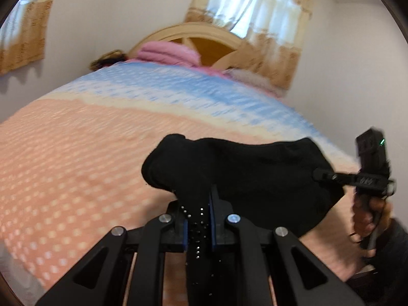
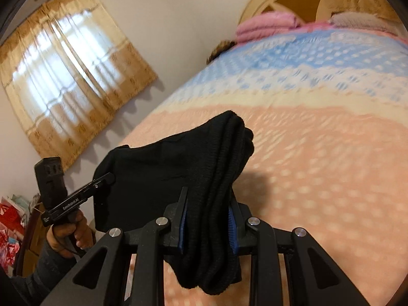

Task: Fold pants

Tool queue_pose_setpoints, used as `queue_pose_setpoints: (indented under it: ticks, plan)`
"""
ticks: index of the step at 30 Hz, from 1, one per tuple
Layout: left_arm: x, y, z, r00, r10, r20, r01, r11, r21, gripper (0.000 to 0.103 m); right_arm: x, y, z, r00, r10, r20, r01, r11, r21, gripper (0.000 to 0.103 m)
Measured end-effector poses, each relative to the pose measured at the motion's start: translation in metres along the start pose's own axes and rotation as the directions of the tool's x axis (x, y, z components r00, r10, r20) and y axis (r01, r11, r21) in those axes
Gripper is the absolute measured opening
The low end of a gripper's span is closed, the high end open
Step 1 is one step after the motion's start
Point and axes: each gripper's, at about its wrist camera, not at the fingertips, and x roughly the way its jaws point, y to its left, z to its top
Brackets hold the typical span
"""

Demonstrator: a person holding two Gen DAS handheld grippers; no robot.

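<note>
Right wrist: both grippers [image 2: 207, 219] [image 1: 198, 219] pinching pants [image 2: 158, 168] above bed [image 2: 318, 165], thick bundle likely slipping, fold spilling open.

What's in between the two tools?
The black pants stretch between them. The left tool and the right tool each pinch an end, held above the bed. Both views show it.

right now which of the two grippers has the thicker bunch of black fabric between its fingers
The right gripper: several stacked layers of the black knit pants fill its fingers. The left gripper pinches only a thin edge.
</note>
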Motion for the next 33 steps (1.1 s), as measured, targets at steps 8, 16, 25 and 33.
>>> queue_pose_setpoints:
  ticks: [8,16,25,33]
  plan:
    - [0.036,0.027,-0.041,0.986,0.161,-0.032,-0.162,0.986,-0.036,0.086,0.007,-0.051,-0.019,0.998,-0.007,-0.059,0.017,0.984,0.175,0.048]
    - [0.008,0.04,-0.049,0.974,0.221,-0.042,-0.223,0.974,-0.048,0.093,-0.032,-0.05,-0.031,0.992,-0.126,0.009,0.123,0.983,0.136,0.055]
    - [-0.048,0.017,-0.057,0.943,0.329,-0.043,-0.331,0.943,-0.031,0.096,-0.111,-0.022,-0.061,0.952,-0.287,0.107,0.283,0.957,0.058,0.055]
    - [-0.103,-0.064,-0.04,0.95,0.292,0.109,-0.299,0.952,0.058,0.101,-0.186,0.051,-0.082,0.908,-0.33,0.257,0.353,0.935,-0.046,0.061]
